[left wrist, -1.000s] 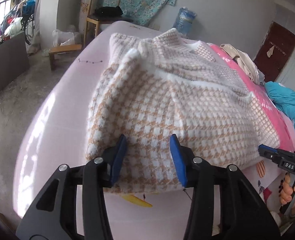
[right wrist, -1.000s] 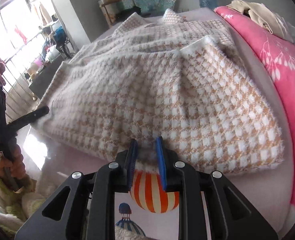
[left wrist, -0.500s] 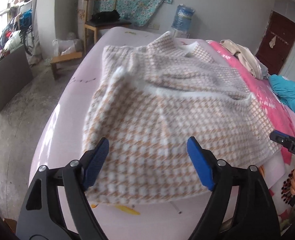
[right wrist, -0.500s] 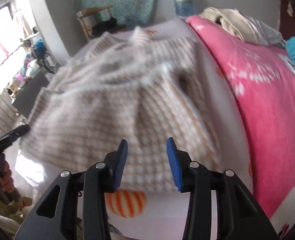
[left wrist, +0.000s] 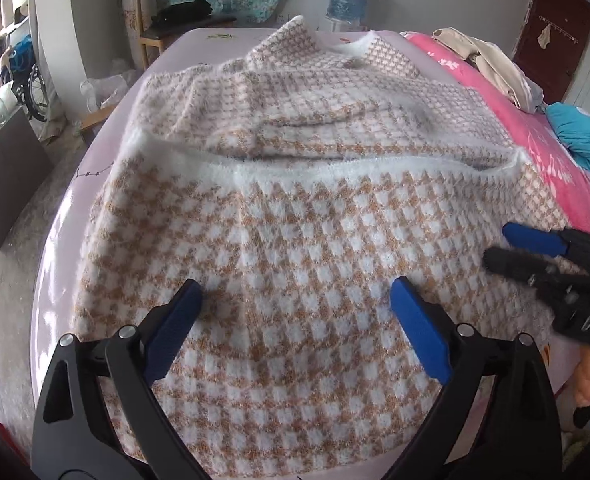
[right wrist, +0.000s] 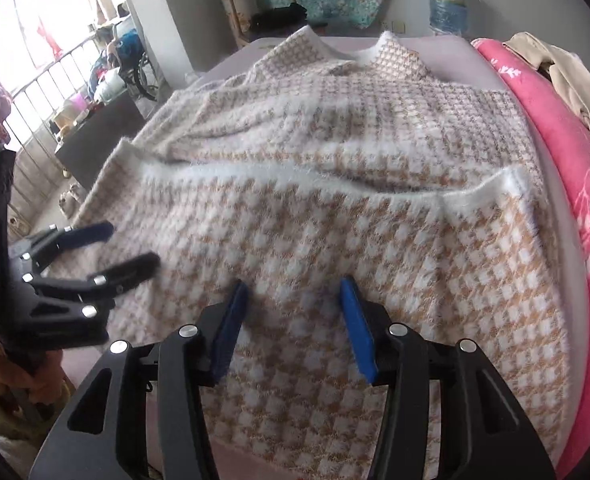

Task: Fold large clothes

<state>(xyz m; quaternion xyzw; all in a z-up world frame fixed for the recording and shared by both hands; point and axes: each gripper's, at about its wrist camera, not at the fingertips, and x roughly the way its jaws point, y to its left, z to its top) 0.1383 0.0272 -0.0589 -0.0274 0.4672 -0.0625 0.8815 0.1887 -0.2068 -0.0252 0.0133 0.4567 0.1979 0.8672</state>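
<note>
Sweater: fuzzy tan-and-white houndstooth knit sweater [left wrist: 303, 240], near half folded over, on pale pink bed [left wrist: 67, 216].
Left gripper [left wrist: 295, 304]: spread wide, just opening, gripping nothing.
Right gripper [right wrist: 293, 304]: parted, just opening, gripping nothing.
Next: probably regrip the near edge evenly.

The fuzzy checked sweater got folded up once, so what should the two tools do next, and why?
Probably move apart to the sweater's side edges for a second fold. Both the left tool and right tool have just been opening and grip nothing; the white hem already lies across the middle, and the sweater is still wide.
</note>
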